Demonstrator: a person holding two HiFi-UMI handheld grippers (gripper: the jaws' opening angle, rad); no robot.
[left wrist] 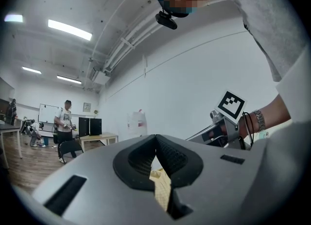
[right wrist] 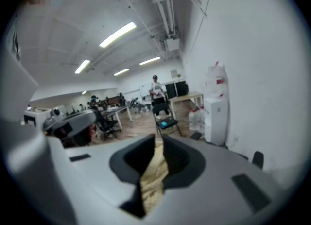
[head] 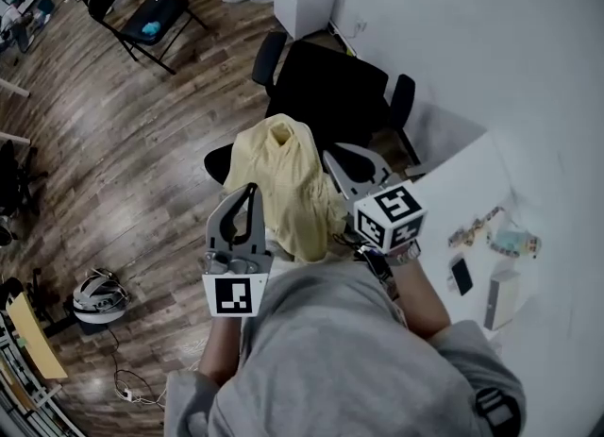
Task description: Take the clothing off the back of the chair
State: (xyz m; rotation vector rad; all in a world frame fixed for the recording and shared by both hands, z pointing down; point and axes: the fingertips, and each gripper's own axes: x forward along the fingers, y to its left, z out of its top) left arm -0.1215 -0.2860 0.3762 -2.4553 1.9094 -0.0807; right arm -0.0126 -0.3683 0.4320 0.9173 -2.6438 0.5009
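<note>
Clothing [head: 283, 176] in L tool [left wrist: 155, 140]; R tool [right wrist: 158, 144]

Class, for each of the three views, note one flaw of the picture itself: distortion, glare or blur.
Head view: dark rounded corners; the white wall looks washed out. Left gripper view: fisheye bends the wall's lines, and the ceiling lights glare. Right gripper view: soft throughout; the yellow clothing between the jaws is blurred.
</note>
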